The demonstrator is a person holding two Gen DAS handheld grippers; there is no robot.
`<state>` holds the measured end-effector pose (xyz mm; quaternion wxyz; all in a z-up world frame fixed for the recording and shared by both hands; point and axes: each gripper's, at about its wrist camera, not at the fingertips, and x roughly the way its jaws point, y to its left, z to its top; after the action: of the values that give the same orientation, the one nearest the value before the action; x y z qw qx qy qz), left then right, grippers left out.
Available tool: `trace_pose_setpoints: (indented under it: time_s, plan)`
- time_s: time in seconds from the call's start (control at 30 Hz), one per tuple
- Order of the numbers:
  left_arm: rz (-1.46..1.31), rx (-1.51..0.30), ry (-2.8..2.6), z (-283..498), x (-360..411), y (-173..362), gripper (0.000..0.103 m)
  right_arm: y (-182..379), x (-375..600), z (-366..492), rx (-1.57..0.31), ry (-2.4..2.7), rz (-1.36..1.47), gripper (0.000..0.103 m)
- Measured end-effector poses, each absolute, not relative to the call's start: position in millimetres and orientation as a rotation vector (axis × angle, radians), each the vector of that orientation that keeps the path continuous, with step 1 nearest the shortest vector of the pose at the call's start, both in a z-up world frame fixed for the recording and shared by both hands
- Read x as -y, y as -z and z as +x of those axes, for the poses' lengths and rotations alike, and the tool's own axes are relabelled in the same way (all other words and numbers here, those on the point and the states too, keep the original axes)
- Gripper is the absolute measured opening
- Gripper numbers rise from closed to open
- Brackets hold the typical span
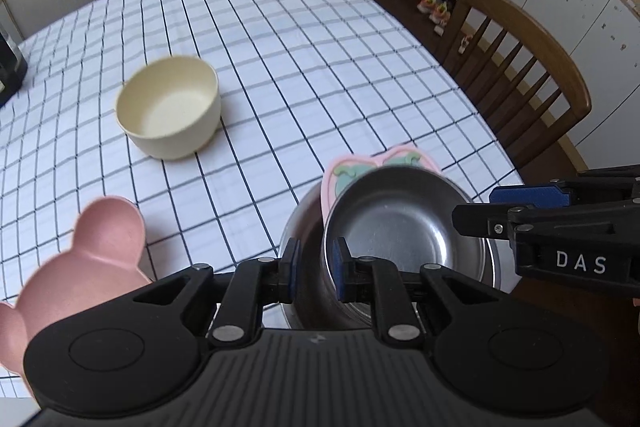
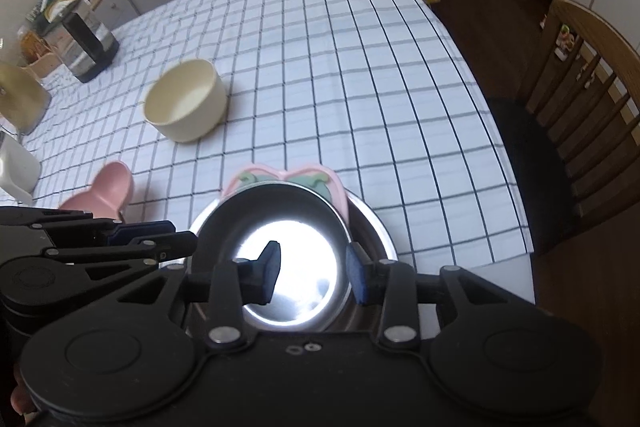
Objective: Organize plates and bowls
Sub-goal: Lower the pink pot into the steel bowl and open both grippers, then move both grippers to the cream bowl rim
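**Tools hang over the steel stack; the loose dishes lie to the left**

Left tool [image 1: 315, 259] hangs above the left edge of the stack with its blue pads only a little apart, and I judge they press on nothing. The right tool [image 2: 312, 271] has its pads spread wide, one over the inside of the small steel bowl [image 2: 288, 203] and one outside its right rim, neither touching it.

The small steel bowl sits tilted inside the large steel bowl [image 2: 370, 227]. A pink plate with green strawberry pictures [image 1: 400, 155] is wedged between them on the far side. All three are at the near right part of the table [image 1: 300, 47], which has a white cloth with a dark grid.

The cream bowl [image 1: 168, 107], round, matte and straight-walled, stands ahead and to the left, well apart from the stack. The pink bear-shaped dish [image 1: 80, 259], also matte, lies just beside the left tool on its left. Both steel bowls are smooth, shiny and probably slippery. For either loose dish, the left hand seems the nearer one.
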<state>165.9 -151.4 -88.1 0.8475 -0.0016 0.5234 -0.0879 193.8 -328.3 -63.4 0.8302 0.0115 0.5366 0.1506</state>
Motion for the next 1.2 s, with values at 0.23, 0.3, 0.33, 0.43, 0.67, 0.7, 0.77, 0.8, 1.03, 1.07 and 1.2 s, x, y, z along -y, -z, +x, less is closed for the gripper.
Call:
trace_pose_setpoints:
  time_s: [0.23,0.3,0.33,0.43,0.67,0.7,0.77,0.8,1.03,1.07,1.2]
  plan:
    - [-0.011,-1.015,0.176,153.2,140.2,62.9,0.016,40.6,317.4,183.0,-1.054,-0.375,0.007,0.050]
    - [-0.015,-0.991,0.170,150.4,135.9,55.2,0.016,33.3,314.5,180.4,-1.028,-0.395,0.005,0.050]
    - [-0.018,-0.980,0.167,148.9,133.7,51.5,0.016,29.9,313.2,179.6,-1.018,-0.401,0.007,0.051]
    - [-0.018,-0.939,0.152,143.4,126.3,39.4,0.016,19.3,309.0,177.8,-0.985,-0.422,0.015,0.053]
    - [-0.040,-0.871,0.105,138.3,101.4,17.4,0.028,-2.8,292.0,176.8,-0.897,-0.478,-0.016,0.067]
    - [-0.046,-0.864,0.098,138.2,97.3,15.7,0.034,-4.9,289.2,177.6,-0.890,-0.486,-0.019,0.068]
    - [-0.057,-0.835,0.075,137.7,89.8,11.6,0.069,-8.4,283.3,180.3,-0.876,-0.504,-0.029,0.073]
    - [-0.057,-0.813,0.051,137.2,85.5,9.8,0.072,-9.5,279.7,182.0,-0.869,-0.510,-0.037,0.074]
    - [-0.100,-0.795,-0.010,155.9,56.3,7.3,0.077,-16.0,259.0,204.2,-0.834,-0.556,-0.063,0.082]
    - [-0.113,-0.794,-0.020,159.8,51.7,7.7,0.077,-16.1,255.7,208.9,-0.830,-0.564,-0.068,0.086]
    - [-0.133,-0.789,-0.053,179.4,35.5,12.6,0.078,-14.8,243.5,228.0,-0.812,-0.596,-0.067,0.101]
